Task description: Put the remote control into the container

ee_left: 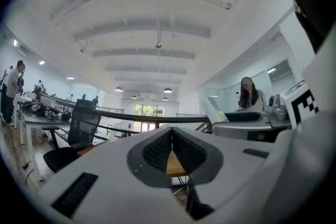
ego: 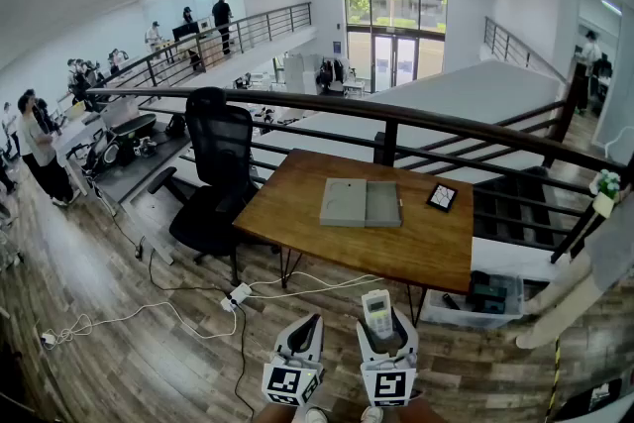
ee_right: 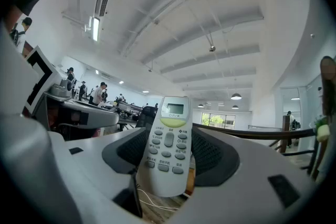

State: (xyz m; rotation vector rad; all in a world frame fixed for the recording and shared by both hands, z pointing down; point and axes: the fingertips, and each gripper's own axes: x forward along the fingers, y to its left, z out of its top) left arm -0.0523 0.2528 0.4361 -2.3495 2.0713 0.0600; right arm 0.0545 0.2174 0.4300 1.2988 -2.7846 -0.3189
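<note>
The wooden table (ego: 416, 248) stands in front of a dark railing (ego: 396, 119), and everything here is placed from it. On the middle of its top lies the grey container (ego: 361, 203), flat, in two parts side by side. A small dark framed square (ego: 442, 197) lies on the table just right of the container, apart from it. A black office chair (ego: 213, 183) stands at the table's left side. Under the table's right end sits a clear plastic bin (ego: 475, 300) with dark things in it. White cables and a power strip (ego: 239, 293) lie on the wood floor below the table's near-left leg.

Both grippers are well short of the table's near edge, over the floor and side by side. The right gripper (ego: 384, 330) is clenched on the remote control (ee_right: 168, 139), a white one with a small screen and grey buttons. It stands upright between the two ribbed pads (ee_right: 212, 155) with its screen end sticking out beyond them, toward the table. The left gripper (ee_left: 172, 136) has its jaws pressed together, pad against pad, with nothing between them
</note>
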